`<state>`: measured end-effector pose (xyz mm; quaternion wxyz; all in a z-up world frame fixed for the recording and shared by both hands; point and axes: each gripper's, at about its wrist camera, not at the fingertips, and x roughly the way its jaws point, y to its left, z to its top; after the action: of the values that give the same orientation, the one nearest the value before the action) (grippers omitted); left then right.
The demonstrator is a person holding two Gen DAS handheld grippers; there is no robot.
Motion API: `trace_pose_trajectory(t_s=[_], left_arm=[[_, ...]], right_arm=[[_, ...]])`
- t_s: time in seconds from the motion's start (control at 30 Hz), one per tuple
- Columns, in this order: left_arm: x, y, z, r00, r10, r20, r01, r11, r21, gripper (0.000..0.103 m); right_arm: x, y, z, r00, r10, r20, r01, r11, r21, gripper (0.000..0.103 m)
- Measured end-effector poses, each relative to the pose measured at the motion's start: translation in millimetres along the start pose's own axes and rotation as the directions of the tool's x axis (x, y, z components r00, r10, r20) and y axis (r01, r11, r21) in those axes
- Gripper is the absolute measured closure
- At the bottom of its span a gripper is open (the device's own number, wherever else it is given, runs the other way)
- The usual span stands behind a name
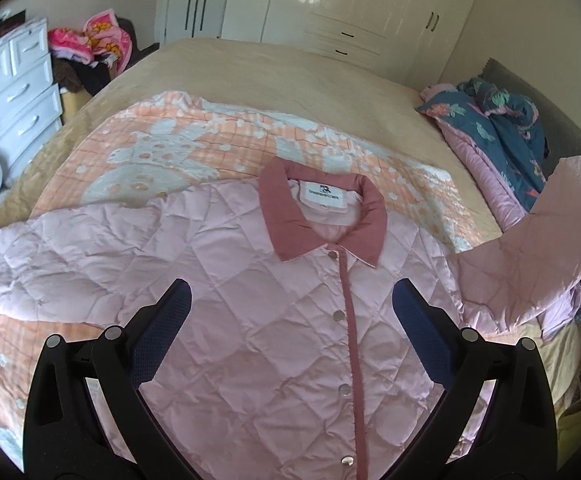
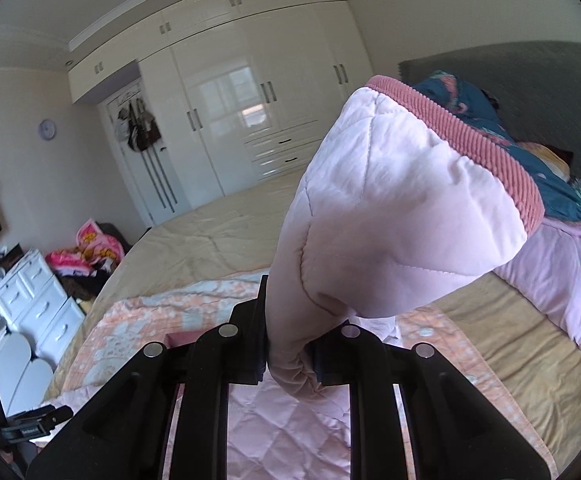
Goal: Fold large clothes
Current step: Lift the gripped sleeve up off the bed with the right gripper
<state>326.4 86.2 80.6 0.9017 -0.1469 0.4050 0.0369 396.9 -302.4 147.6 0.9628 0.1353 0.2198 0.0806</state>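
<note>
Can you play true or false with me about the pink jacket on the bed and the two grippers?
1. The right gripper is pinching a sleeve of the pink jacket. True.
2. The left gripper is holding the collar. False: it is open and holds nothing, with the jacket's front behind it.
3. The jacket is snapped shut down the front. True.
4. The sleeve cuff is blue. False: it is ribbed dark pink.
5. The jacket lies on the bare floor. False: it lies on a peach blanket on the bed.

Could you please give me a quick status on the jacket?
Left gripper open above jacket. Right gripper shut on sleeve, lifted off bed. Nothing in the way.
</note>
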Motion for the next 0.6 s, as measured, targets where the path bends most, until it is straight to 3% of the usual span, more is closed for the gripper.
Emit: trace_pose_trajectory(t_s=[0.6], left_arm=[[6, 67, -1, 0.992, -0.124, -0.032, 0.117, 0.977, -0.177, 0.008]], right_arm=[[52, 113, -48, 0.987, 0.113, -0.113, -0.127, 0.984, -0.128, 0.087]])
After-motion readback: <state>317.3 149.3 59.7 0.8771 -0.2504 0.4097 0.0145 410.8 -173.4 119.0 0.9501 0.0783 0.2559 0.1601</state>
